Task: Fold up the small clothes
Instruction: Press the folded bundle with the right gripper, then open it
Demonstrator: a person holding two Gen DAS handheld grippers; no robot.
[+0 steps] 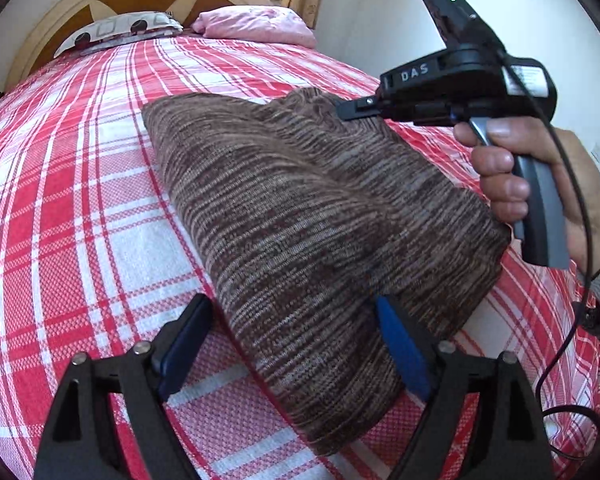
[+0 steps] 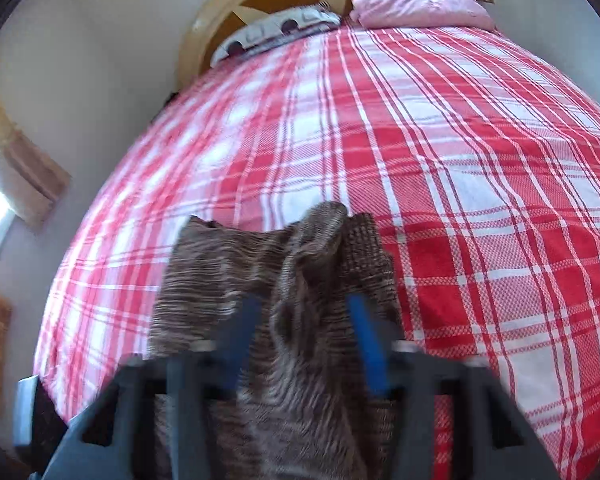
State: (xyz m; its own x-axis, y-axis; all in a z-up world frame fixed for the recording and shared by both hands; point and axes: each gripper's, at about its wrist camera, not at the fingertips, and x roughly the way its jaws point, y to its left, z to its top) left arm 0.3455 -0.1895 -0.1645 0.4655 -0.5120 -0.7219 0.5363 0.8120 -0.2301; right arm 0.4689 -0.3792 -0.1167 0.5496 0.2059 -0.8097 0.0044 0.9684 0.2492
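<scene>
Here the left gripper (image 1: 296, 344) stands wide astride the near end of the brown knit garment (image 1: 300, 216), whose long axis runs toward the headboard (image 1: 60, 32), while the right gripper (image 1: 348, 112) pinches its far corner.

One brown striped knit garment (image 1: 300, 216), two pillows (image 1: 256, 26), one plaid bedspread (image 1: 80, 168), two grippers (image 1: 296, 344).

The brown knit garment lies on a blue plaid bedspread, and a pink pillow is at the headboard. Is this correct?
Not quite: the bedspread is red and white plaid, not blue, as the left wrist view shows. The garment and pink pillow are as stated.
</scene>
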